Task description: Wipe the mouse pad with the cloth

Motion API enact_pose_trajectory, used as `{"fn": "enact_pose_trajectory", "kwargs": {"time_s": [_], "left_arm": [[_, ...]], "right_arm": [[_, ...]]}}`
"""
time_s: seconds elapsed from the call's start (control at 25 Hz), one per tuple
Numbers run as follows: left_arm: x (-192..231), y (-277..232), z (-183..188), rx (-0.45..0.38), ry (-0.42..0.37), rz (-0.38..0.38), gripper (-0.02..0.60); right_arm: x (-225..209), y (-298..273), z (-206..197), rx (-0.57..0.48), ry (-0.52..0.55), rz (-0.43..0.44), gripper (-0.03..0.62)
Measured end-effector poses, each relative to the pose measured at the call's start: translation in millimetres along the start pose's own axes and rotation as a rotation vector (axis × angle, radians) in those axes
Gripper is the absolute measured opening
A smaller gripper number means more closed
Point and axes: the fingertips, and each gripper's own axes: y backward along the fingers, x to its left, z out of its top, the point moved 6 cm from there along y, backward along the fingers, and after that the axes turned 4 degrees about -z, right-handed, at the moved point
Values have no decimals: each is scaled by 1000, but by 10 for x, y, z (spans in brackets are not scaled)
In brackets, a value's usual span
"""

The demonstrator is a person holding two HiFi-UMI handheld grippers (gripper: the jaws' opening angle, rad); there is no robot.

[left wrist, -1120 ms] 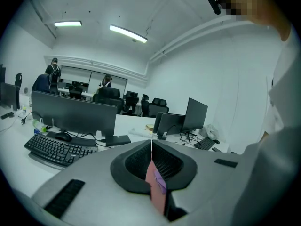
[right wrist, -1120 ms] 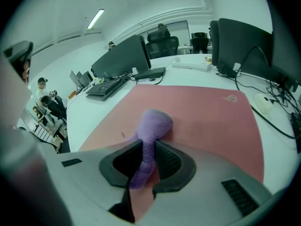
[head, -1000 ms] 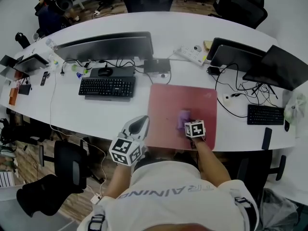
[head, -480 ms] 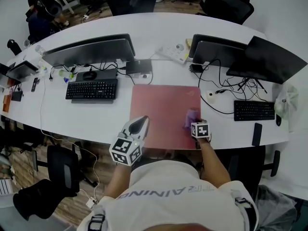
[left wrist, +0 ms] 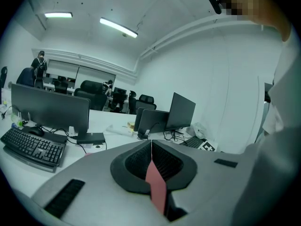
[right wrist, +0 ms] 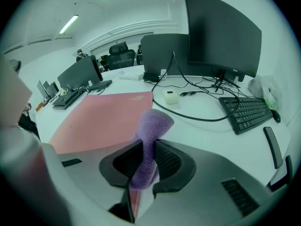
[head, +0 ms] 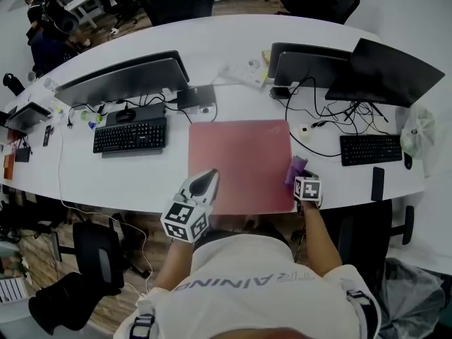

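The red mouse pad [head: 240, 164] lies flat on the white desk [head: 127, 179], in front of me. My right gripper [head: 298, 180] is shut on a purple cloth [head: 295, 169] at the pad's right edge, near the front corner. In the right gripper view the cloth [right wrist: 151, 134] stands up from between the jaws [right wrist: 143, 166], with the pad [right wrist: 101, 119] spreading to the left. My left gripper [head: 205, 179] hovers over the pad's near left part. Its jaws [left wrist: 151, 147] are shut on nothing, and a strip of red pad shows through the gap below them.
A black keyboard [head: 129, 134] and monitor [head: 120, 76] stand left of the pad. To the right are a second keyboard [head: 371, 149], cables, a small white box [head: 305, 129], a phone [head: 376, 183] and dark monitors [head: 385, 73]. A power strip [head: 247, 69] lies behind.
My right gripper has carried the cloth rightward across the pad, from its middle-right part to its right edge. The left gripper has kept its place.
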Motion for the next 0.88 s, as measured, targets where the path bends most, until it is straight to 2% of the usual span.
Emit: {"fn": "enact_pose_trajectory", "kwargs": {"time_s": [0.2, 0.44, 0.6, 0.76, 0.88], "left_arm": [[189, 283, 21, -12, -4, -20, 32], [632, 909, -20, -29, 9, 5, 32], [975, 1329, -98, -35, 23, 34, 32], [1255, 1734, -187, -46, 35, 56, 32], [1437, 2046, -299, -47, 50, 86, 32]], "right_arm": [[496, 293, 173, -85, -11, 51, 94], [1505, 541, 379, -152, 64, 146, 94], [2278, 614, 395, -153, 105, 237, 94], [3023, 646, 277, -145, 227, 286, 94], [3511, 608, 113, -112, 273, 339, 94]]}}
